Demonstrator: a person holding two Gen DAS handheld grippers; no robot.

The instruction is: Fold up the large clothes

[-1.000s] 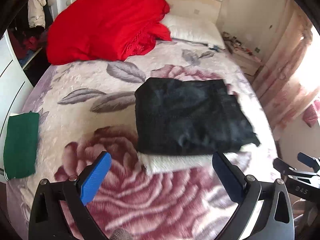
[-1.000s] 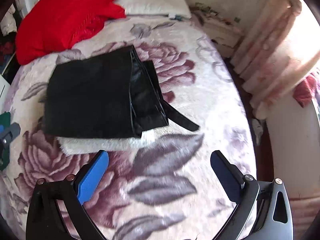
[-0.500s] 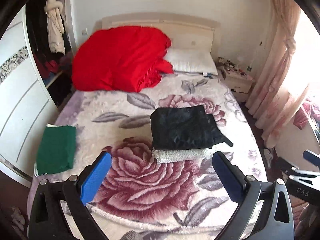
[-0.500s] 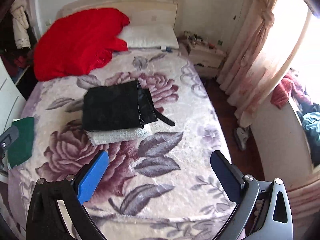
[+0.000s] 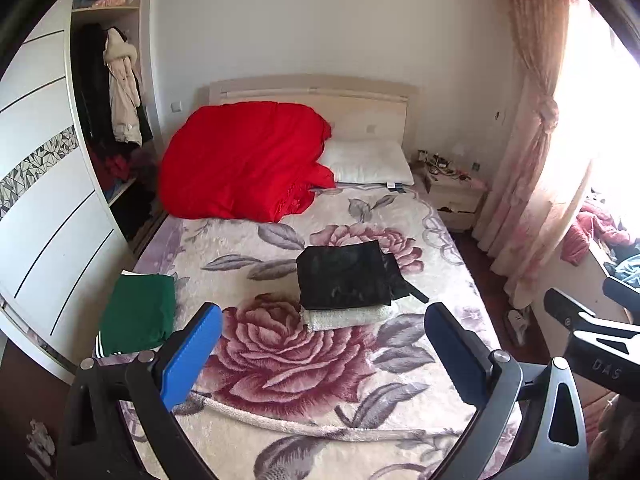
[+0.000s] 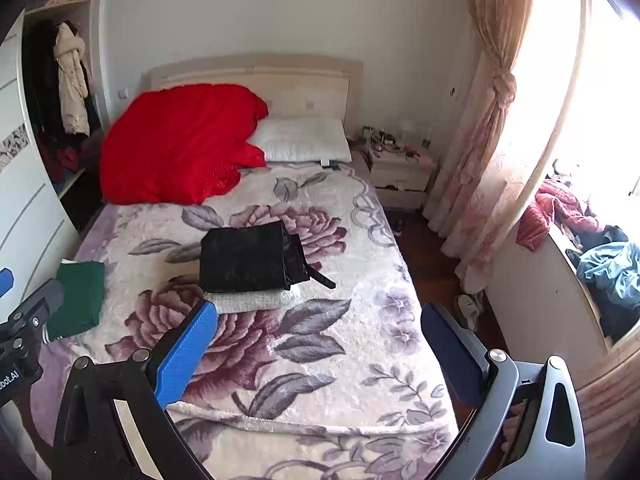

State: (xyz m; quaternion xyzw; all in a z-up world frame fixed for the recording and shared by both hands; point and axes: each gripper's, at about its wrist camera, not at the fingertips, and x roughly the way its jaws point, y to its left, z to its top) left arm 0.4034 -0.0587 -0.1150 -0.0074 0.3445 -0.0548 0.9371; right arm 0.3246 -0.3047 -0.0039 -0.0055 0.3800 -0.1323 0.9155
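Observation:
A folded black garment (image 5: pixel 344 278) (image 6: pixel 250 258) lies on top of a folded white garment (image 5: pixel 348 316) (image 6: pixel 256 299) in the middle of the flowered bed (image 5: pixel 320 380) (image 6: pixel 320 340). A black strap sticks out at its right side. My left gripper (image 5: pixel 320 356) is open and empty, held back above the foot of the bed. My right gripper (image 6: pixel 318 354) is open and empty too, also well back from the stack.
A folded green garment (image 5: pixel 138 314) (image 6: pixel 78 300) lies at the bed's left edge. A red quilt (image 5: pixel 244 168) and a white pillow (image 5: pixel 368 162) lie at the head. A wardrobe (image 5: pixel 44 208) stands left, a nightstand (image 5: pixel 454 194) and curtains (image 5: pixel 528 140) right.
Both grippers have pulled far back and up from the stack, so the whole bed and room now show. The folded stack has not moved. Both stay open.

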